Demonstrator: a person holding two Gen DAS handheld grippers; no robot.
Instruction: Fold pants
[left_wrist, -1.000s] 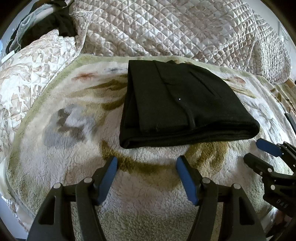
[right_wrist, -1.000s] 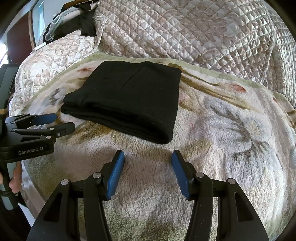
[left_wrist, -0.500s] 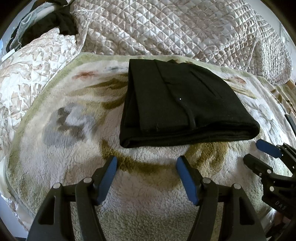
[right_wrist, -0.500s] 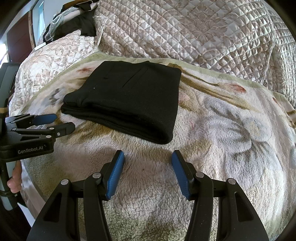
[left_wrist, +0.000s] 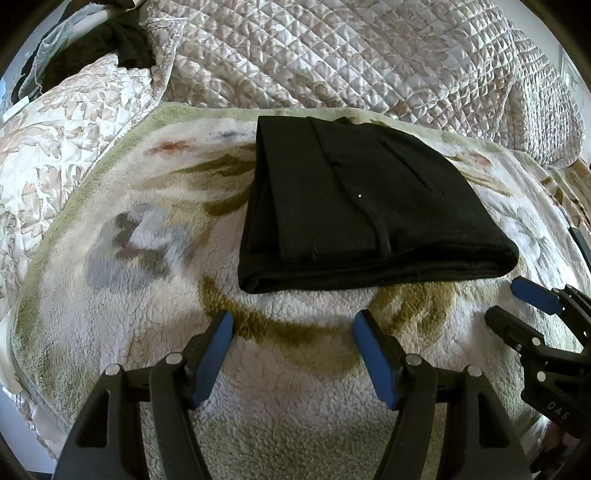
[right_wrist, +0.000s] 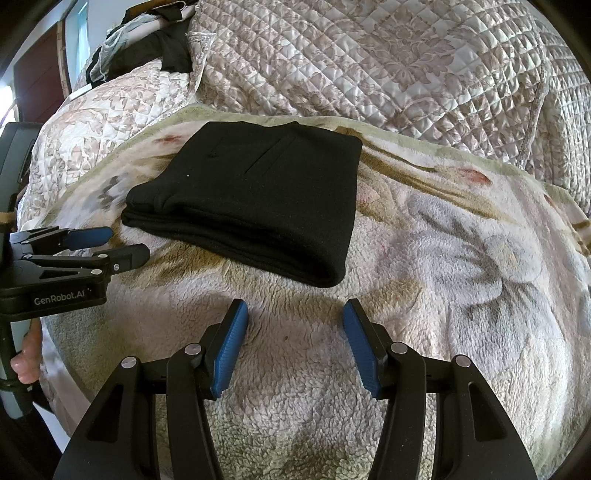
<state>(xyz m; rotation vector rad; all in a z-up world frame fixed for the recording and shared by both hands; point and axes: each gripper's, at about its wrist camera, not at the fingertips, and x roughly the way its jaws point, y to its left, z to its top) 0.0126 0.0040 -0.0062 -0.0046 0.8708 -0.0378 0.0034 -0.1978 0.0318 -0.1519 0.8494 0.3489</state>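
Left gripper (left_wrist: 293, 328): jaws spread wide, holding nothing, blue pads above the fleece blanket (left_wrist: 122, 295), clear of the cloth.
Right gripper (right_wrist: 295, 319): jaws wide apart, empty, also over the blanket.
Pants (left_wrist: 354, 206): black, folded into a flat stack, lying on the blanket at 12 o'clock from the left gripper, 11 o'clock from the right; untouched by either.
Quilt (right_wrist: 369, 59): behind the pants, 12 o'clock.

left gripper (right_wrist: 110, 245) body: white "GenRobot.AI" lettering | right gripper (left_wrist: 517, 306) body: white letters "DAS", partly cut off
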